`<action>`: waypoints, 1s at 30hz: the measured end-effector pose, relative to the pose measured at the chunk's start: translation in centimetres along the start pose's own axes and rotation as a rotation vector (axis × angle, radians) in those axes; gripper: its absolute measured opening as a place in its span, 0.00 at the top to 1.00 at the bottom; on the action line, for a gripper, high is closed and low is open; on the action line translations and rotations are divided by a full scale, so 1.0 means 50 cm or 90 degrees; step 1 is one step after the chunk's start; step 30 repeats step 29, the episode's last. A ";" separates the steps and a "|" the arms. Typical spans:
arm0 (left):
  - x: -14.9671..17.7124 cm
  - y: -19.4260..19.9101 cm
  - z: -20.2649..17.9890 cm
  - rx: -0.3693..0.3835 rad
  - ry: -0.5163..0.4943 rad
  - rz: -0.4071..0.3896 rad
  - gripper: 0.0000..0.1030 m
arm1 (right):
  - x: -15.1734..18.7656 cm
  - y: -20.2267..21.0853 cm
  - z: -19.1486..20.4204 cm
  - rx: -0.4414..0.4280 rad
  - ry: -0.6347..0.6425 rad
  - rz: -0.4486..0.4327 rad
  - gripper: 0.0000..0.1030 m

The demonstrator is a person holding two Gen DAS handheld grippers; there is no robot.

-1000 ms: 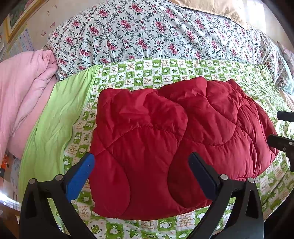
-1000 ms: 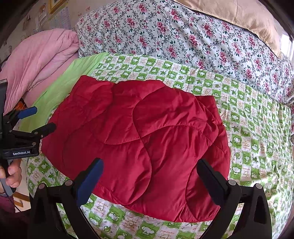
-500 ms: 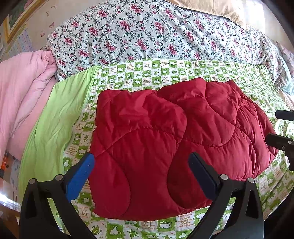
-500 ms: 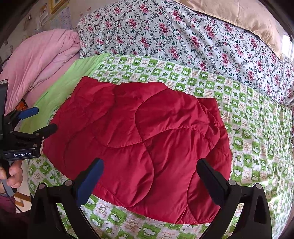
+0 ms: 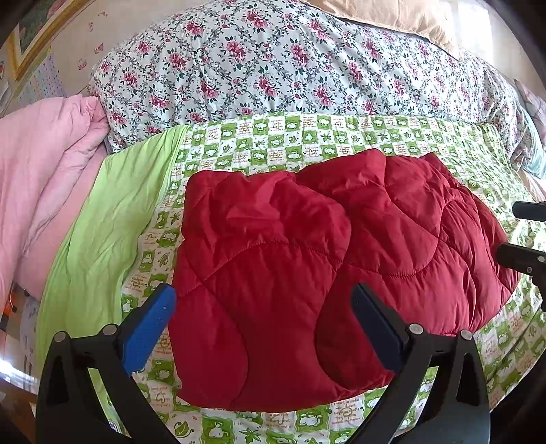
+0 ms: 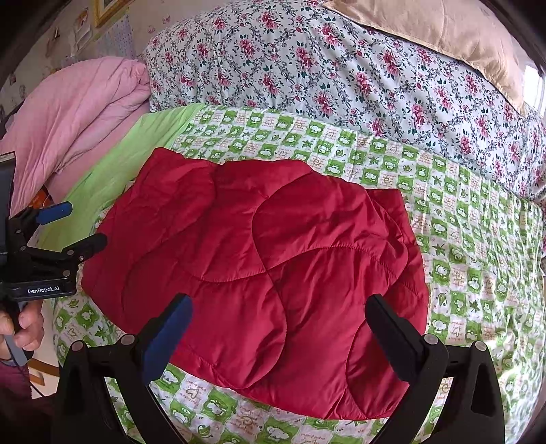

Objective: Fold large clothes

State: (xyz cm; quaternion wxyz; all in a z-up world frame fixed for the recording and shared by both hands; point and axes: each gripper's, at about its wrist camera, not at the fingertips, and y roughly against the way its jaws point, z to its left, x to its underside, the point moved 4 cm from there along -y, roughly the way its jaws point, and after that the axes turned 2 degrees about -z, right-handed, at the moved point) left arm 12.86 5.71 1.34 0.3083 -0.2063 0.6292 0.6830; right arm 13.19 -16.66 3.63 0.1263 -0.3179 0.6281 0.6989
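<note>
A red quilted padded garment [image 5: 324,266] lies folded into a compact block on the green-and-white checked bed cover [image 5: 307,133]; it also shows in the right wrist view [image 6: 259,273]. My left gripper [image 5: 262,307] is open and empty, hovering above the garment's near left part. My right gripper [image 6: 279,317] is open and empty above the garment's near edge. The left gripper shows at the left of the right wrist view [image 6: 73,225], held in a hand beside the garment's left end. The right gripper's fingers [image 5: 525,239] show at the right edge of the left wrist view.
A floral quilt [image 6: 341,68] is piled along the far side of the bed, with a beige pillow [image 6: 443,30] on top. A pink duvet [image 6: 68,119] lies at the left. A plain lime sheet [image 5: 102,232] borders the checked cover's left side.
Both views have shifted only slightly; the garment sits a touch lower in the right wrist view. Both grippers stay open and the garment has not moved.
</note>
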 end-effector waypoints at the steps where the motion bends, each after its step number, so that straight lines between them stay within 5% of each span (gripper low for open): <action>1: 0.000 0.000 0.000 0.004 0.002 -0.001 0.00 | -0.001 0.000 0.000 0.000 -0.001 -0.001 0.01; 30: -0.001 -0.002 0.012 0.000 0.013 -0.011 0.00 | 0.004 -0.022 -0.016 -0.010 -0.030 0.008 0.01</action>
